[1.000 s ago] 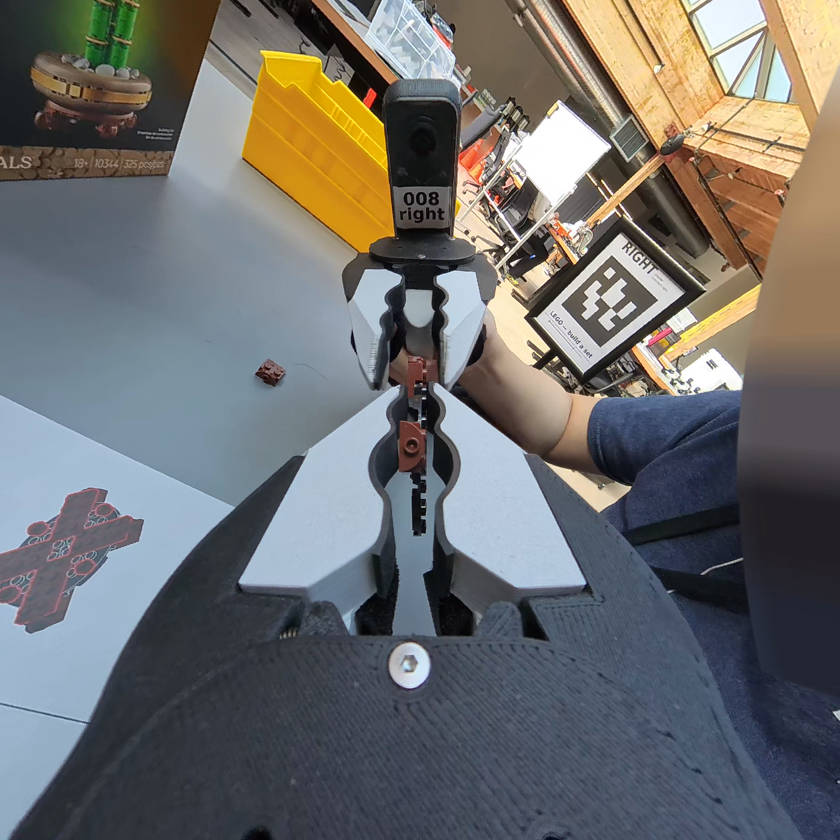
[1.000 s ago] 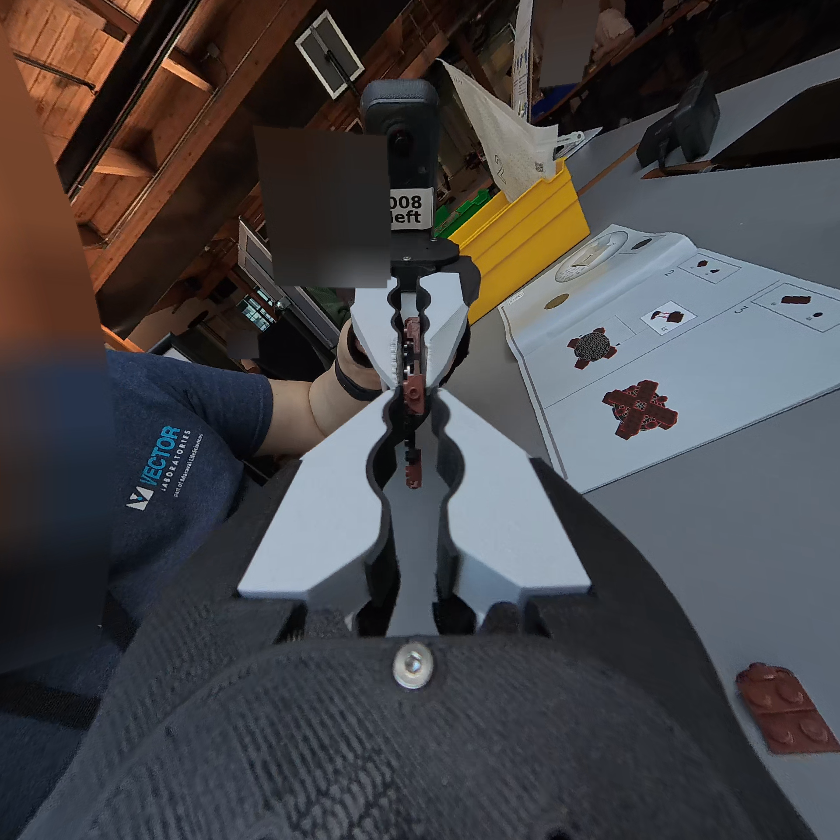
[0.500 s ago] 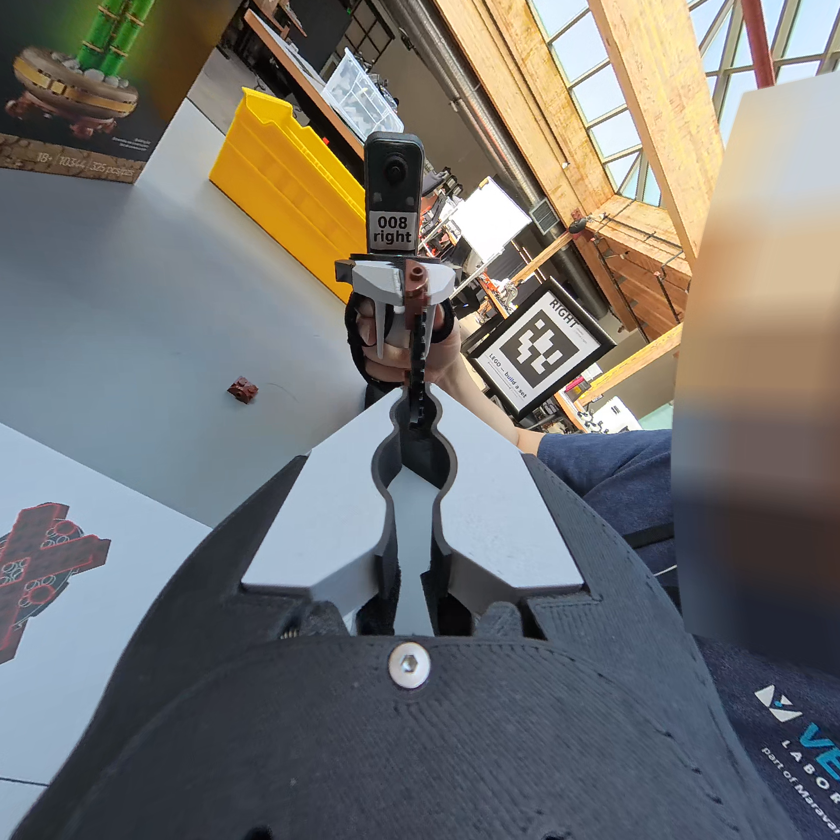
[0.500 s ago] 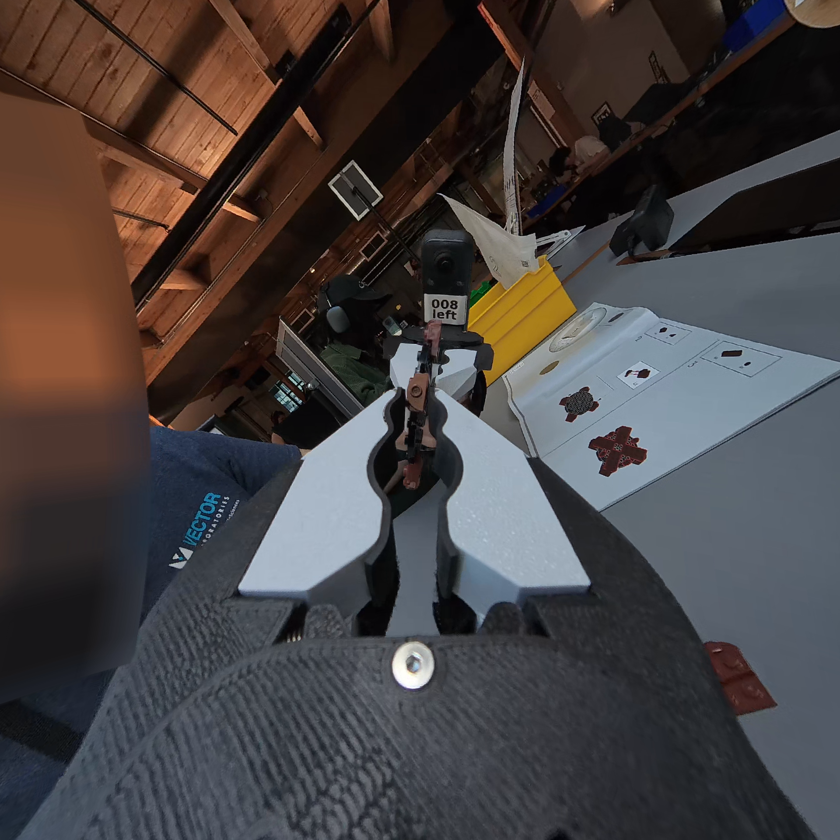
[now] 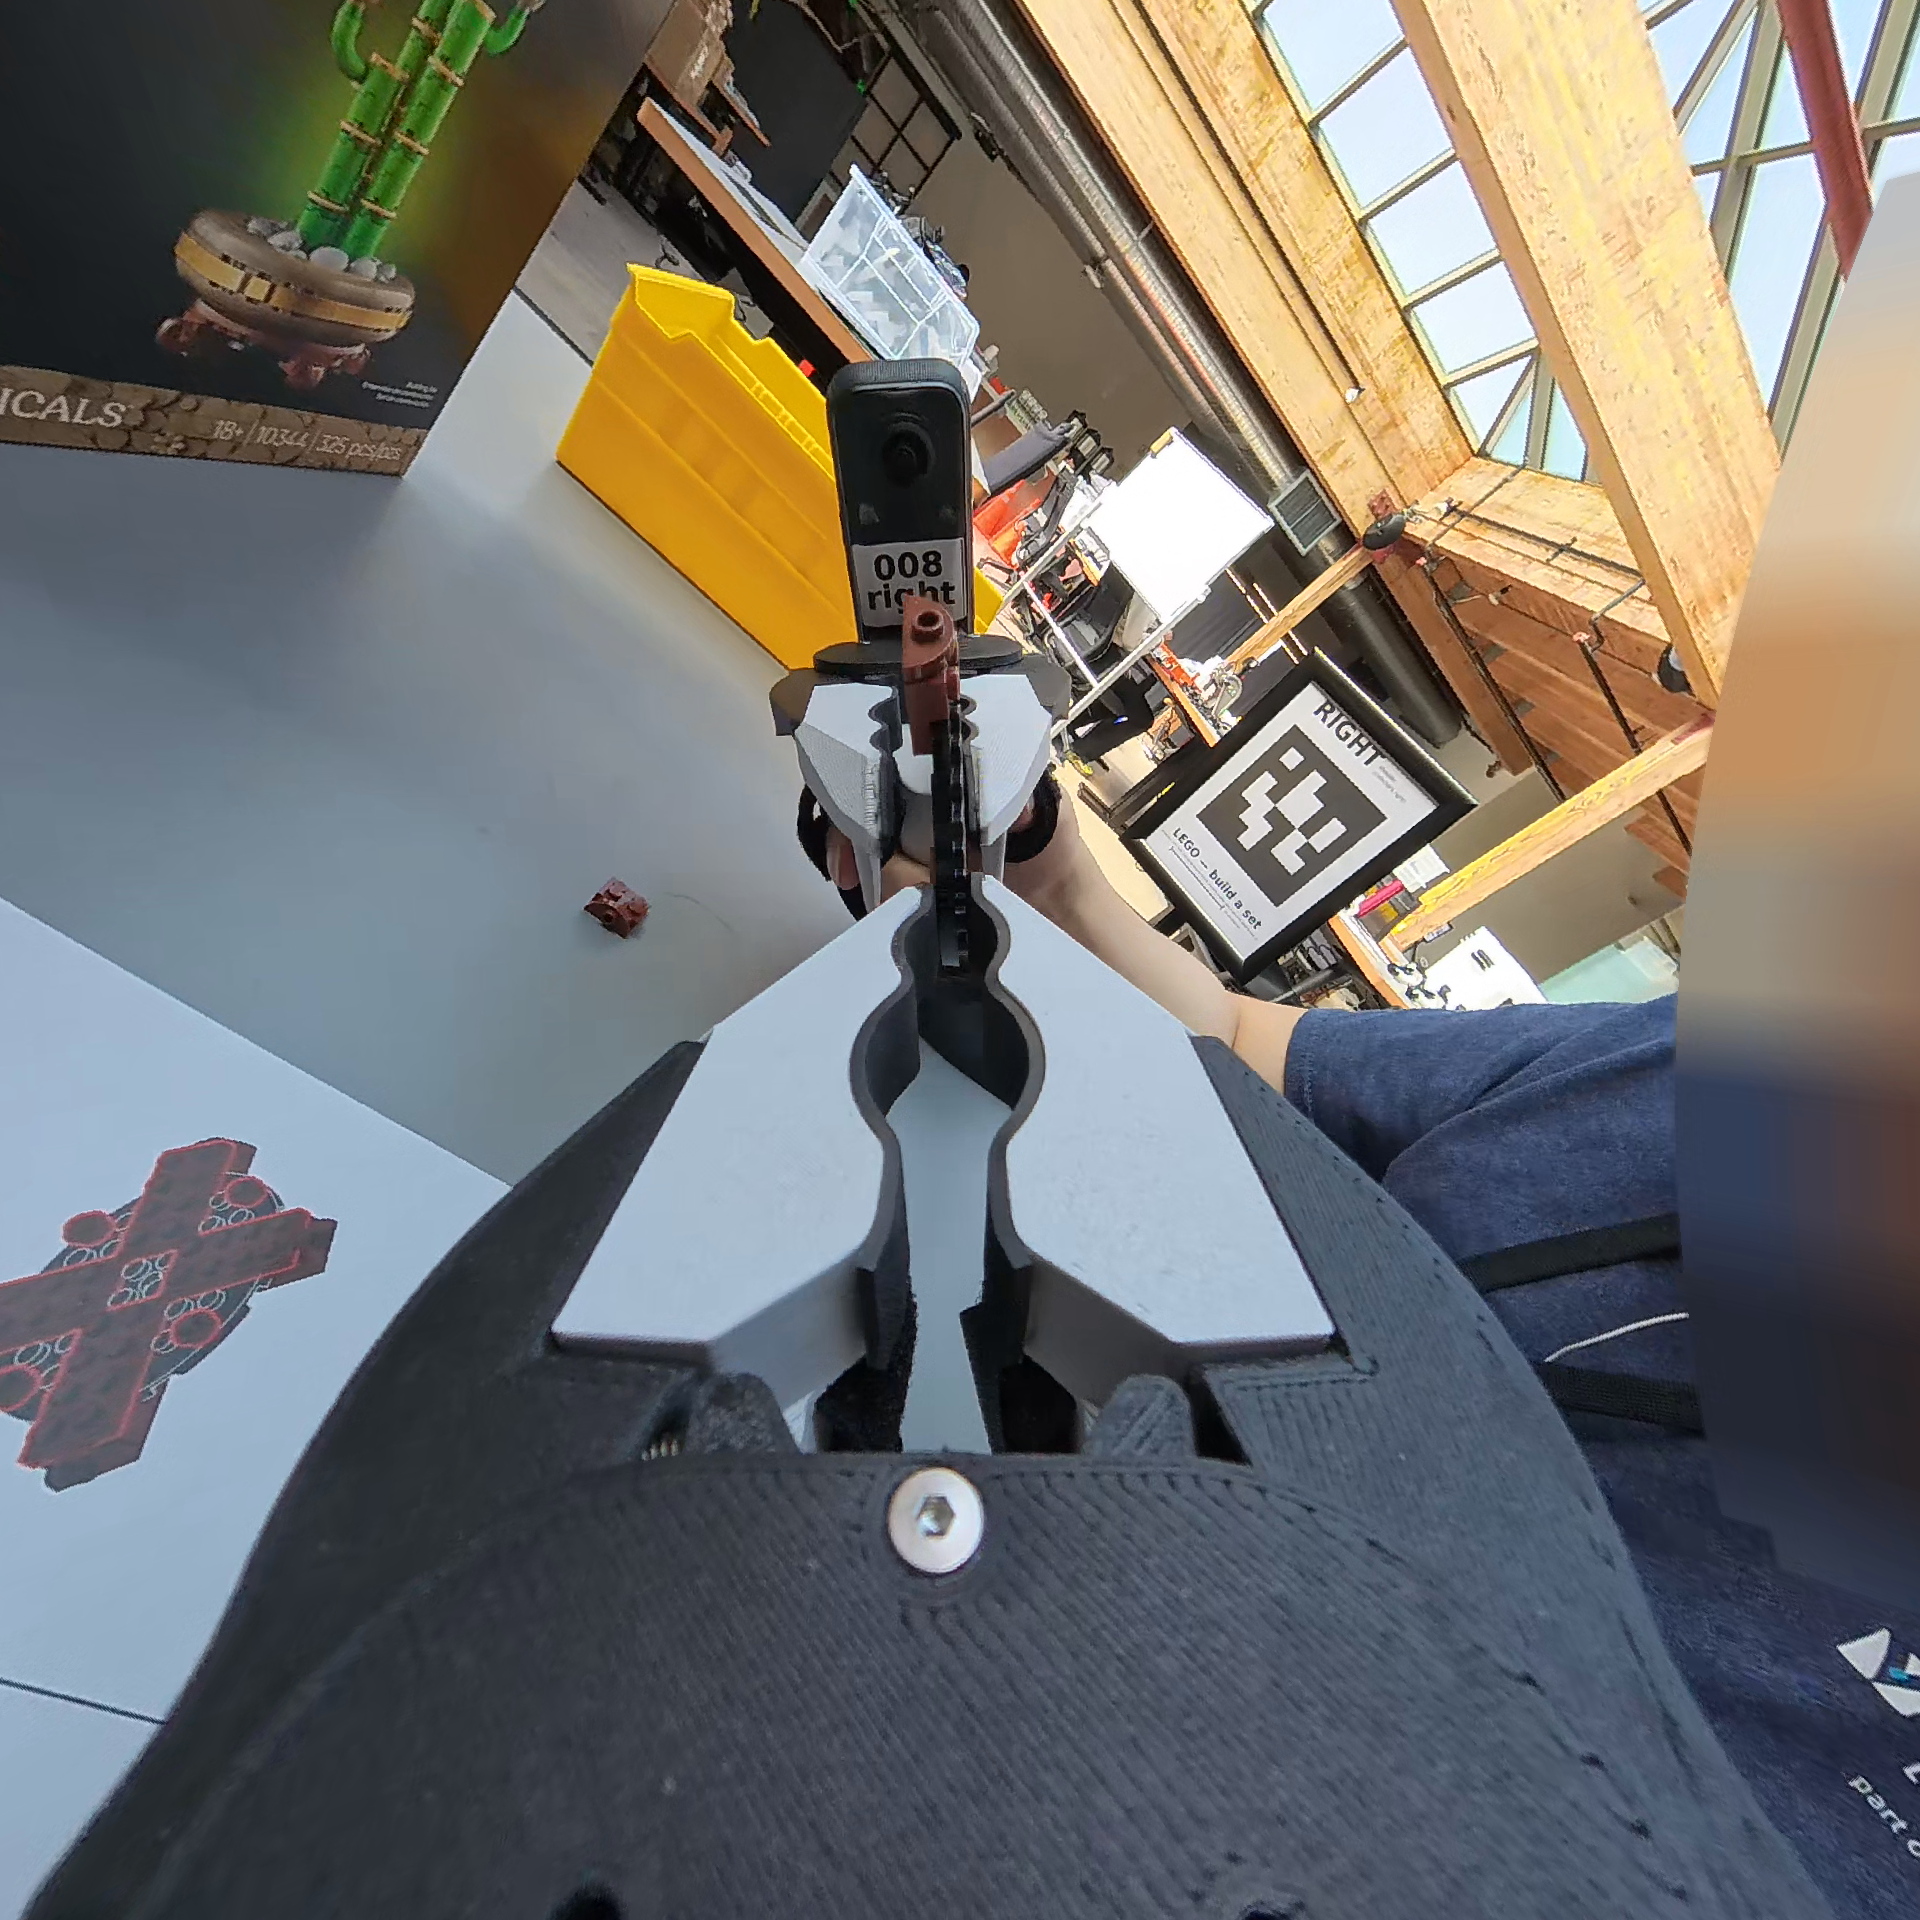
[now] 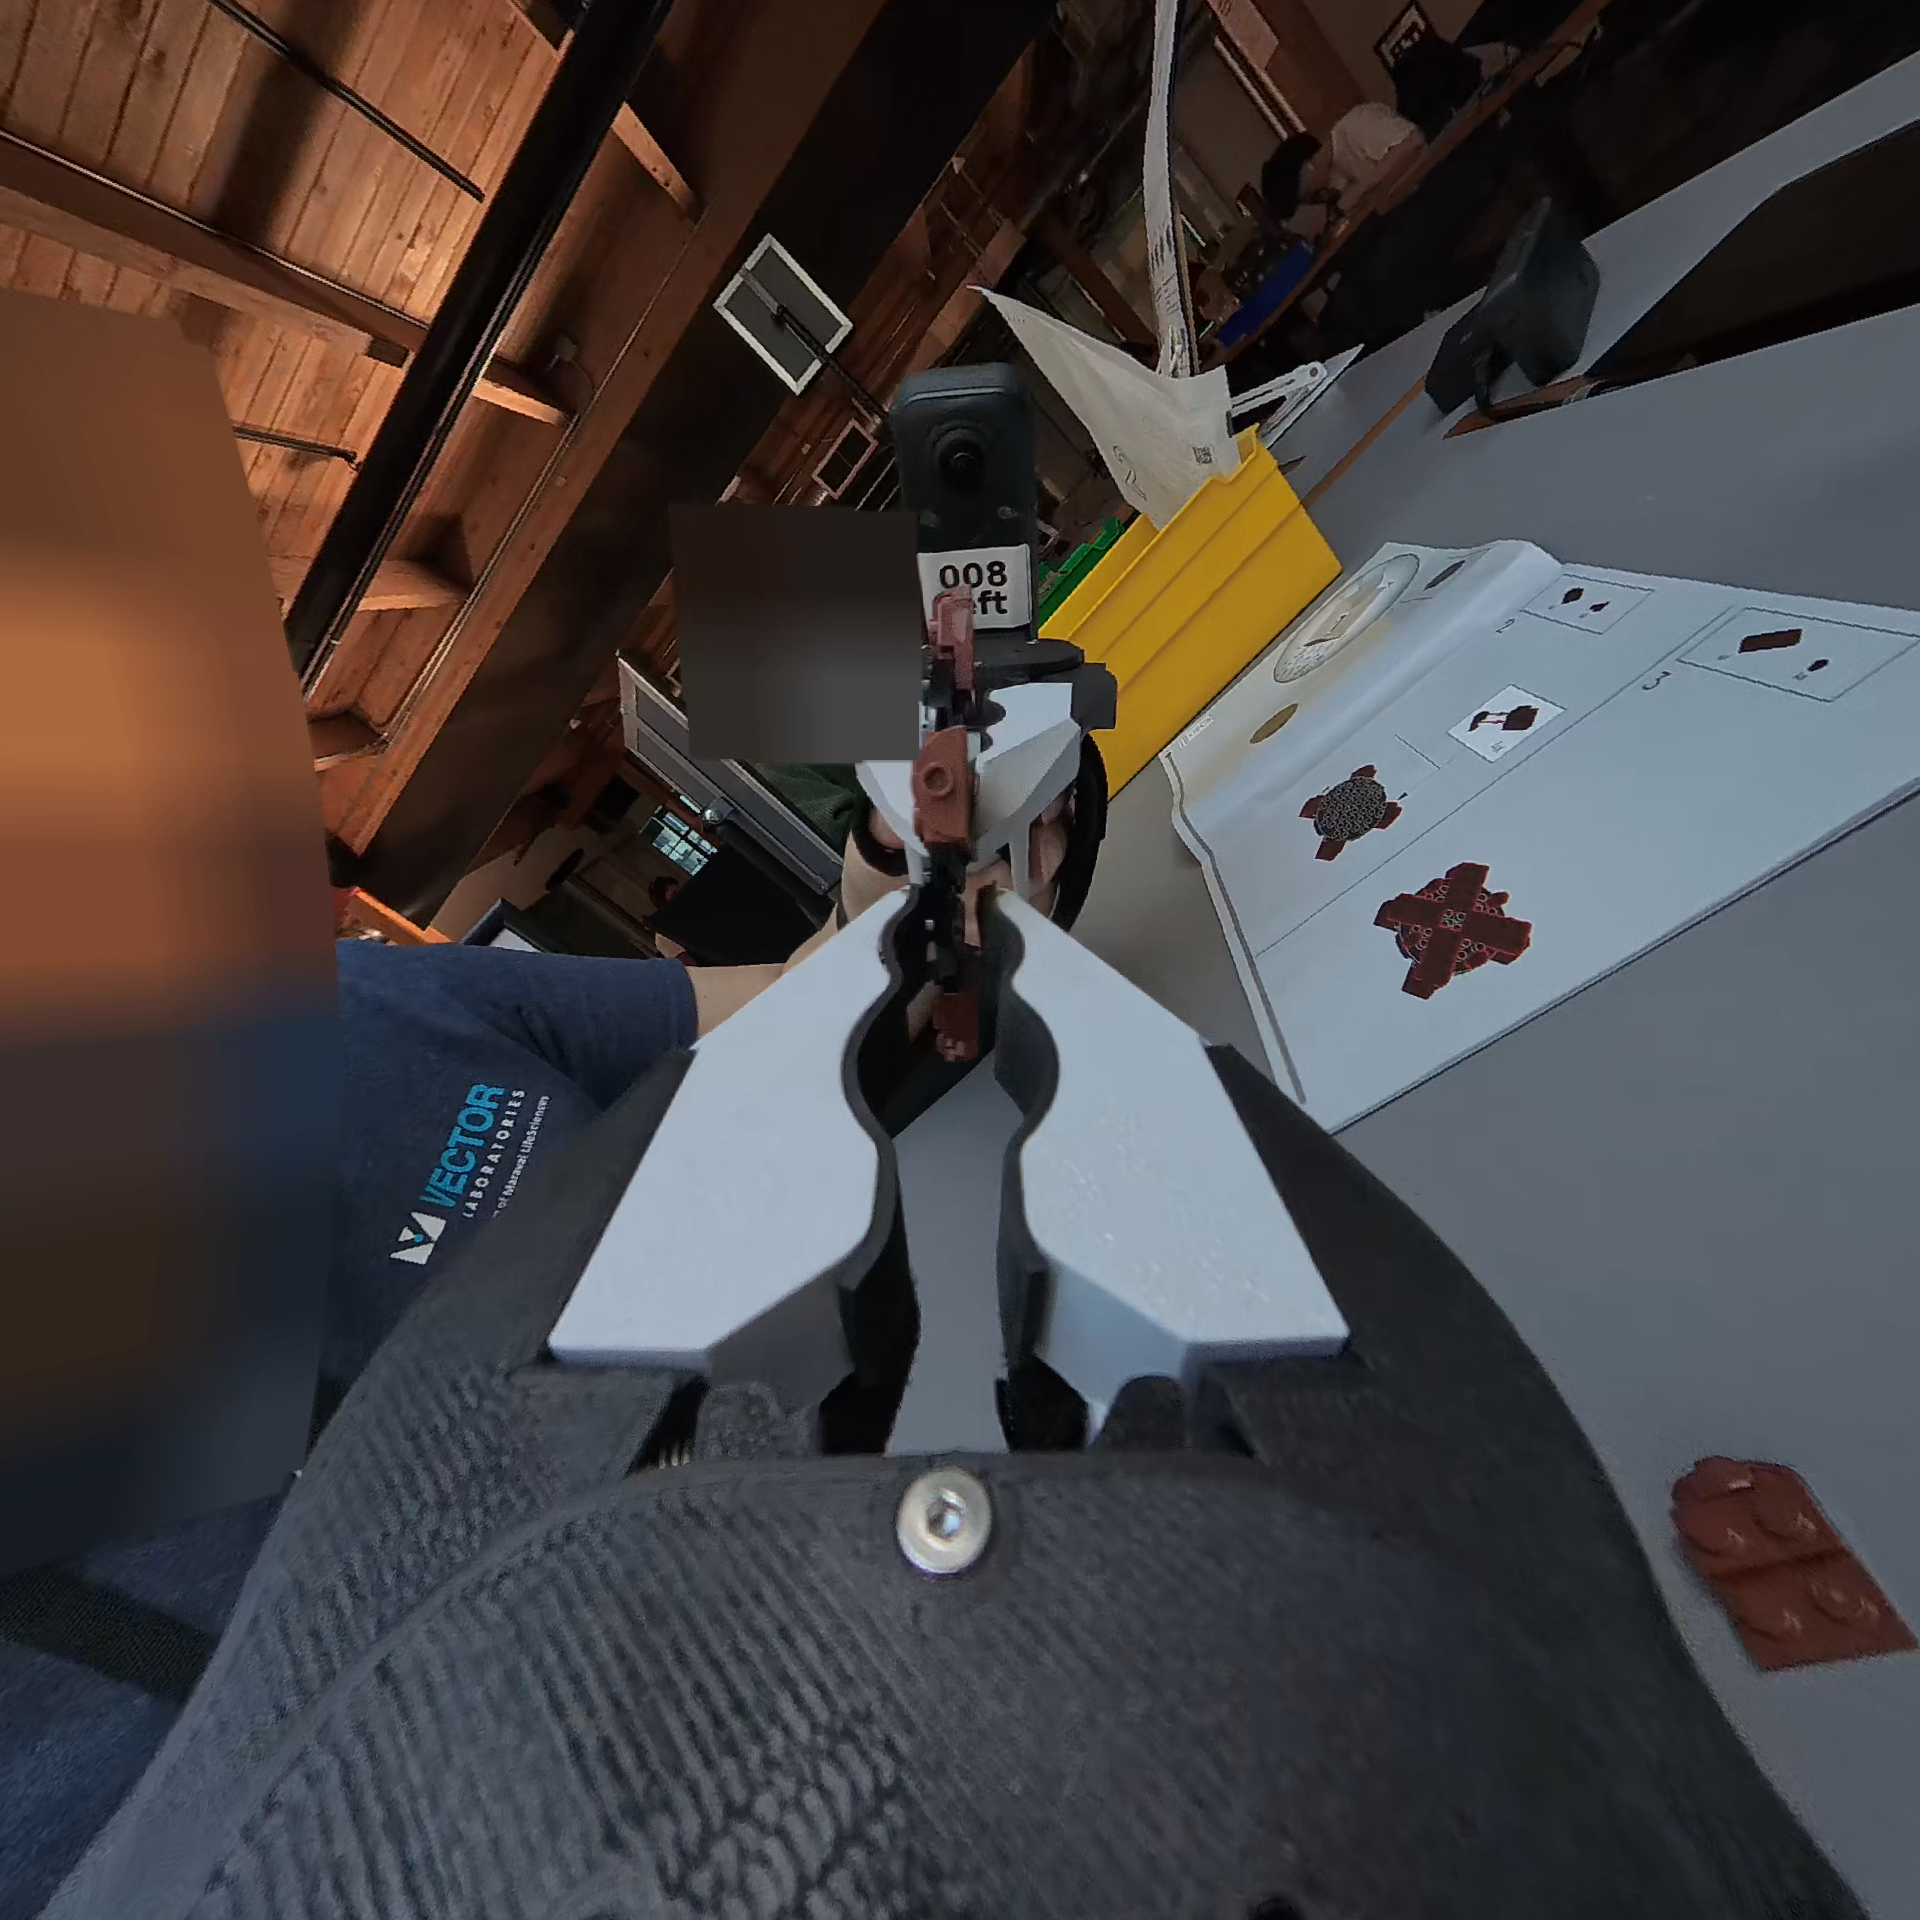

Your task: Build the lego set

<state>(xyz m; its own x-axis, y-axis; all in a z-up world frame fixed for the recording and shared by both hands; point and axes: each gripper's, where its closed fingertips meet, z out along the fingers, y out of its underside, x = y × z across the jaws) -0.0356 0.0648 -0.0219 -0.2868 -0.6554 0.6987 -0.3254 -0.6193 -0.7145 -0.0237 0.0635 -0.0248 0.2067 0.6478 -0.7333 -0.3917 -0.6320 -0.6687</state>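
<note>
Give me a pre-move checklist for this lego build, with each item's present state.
1. Left gripper shut on the lego assembly: ok.
2. Right gripper shut on its opposite edge: ok.
3. Brown bricks fully seated on it: cannot tell, the assembly is edge-on.
4. Spare brown plate lying on the table: ok.
5. Small brown piece loose on the table: ok.
6. Instruction booklet open: ok.
</note>
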